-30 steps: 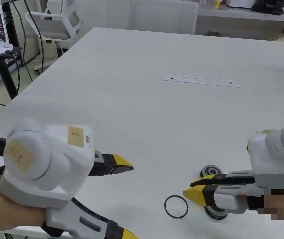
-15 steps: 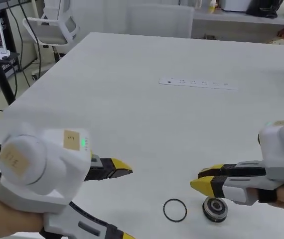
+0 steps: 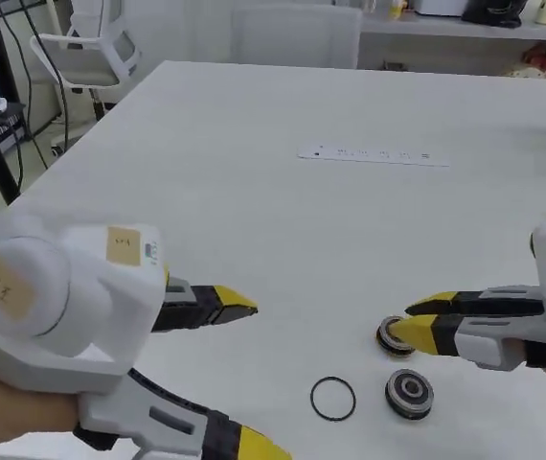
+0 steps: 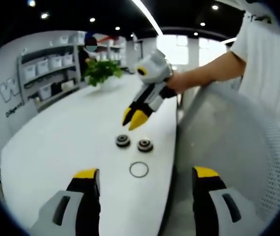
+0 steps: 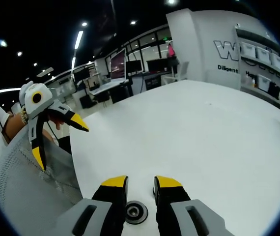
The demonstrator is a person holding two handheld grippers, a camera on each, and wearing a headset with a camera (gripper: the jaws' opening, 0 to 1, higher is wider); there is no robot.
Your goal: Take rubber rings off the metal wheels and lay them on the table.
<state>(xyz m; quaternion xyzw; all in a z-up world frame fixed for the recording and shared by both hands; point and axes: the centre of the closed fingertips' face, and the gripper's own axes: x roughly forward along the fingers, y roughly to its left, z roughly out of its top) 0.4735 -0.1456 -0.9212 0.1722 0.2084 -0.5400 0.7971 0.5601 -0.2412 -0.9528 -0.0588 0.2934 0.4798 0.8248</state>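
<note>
Two metal wheels lie near the table's front edge: one (image 3: pixel 409 393) close to me, the other (image 3: pixel 393 337) just beyond it. A loose black rubber ring (image 3: pixel 333 398) lies flat to the left of the nearer wheel. My right gripper (image 3: pixel 412 321) hovers over the farther wheel (image 5: pixel 136 212), its jaws a narrow gap apart and holding nothing. My left gripper (image 3: pixel 249 376) is wide open to the left of the ring, empty. In the left gripper view, both wheels (image 4: pixel 123 140) (image 4: pixel 145 145) and the ring (image 4: pixel 138 169) lie ahead, below the right gripper (image 4: pixel 132 117).
A white power strip (image 3: pixel 374 154) lies across the middle of the white table (image 3: pixel 254 192). A chair (image 3: pixel 96 48) and a desk stand beyond the table's left side. A mesh chair back (image 4: pixel 238 147) is right beside the table's front edge.
My right gripper has pulled away from the nearer wheel, leaving it in plain sight, and now sits over the farther one. The ring and my left gripper have stayed put.
</note>
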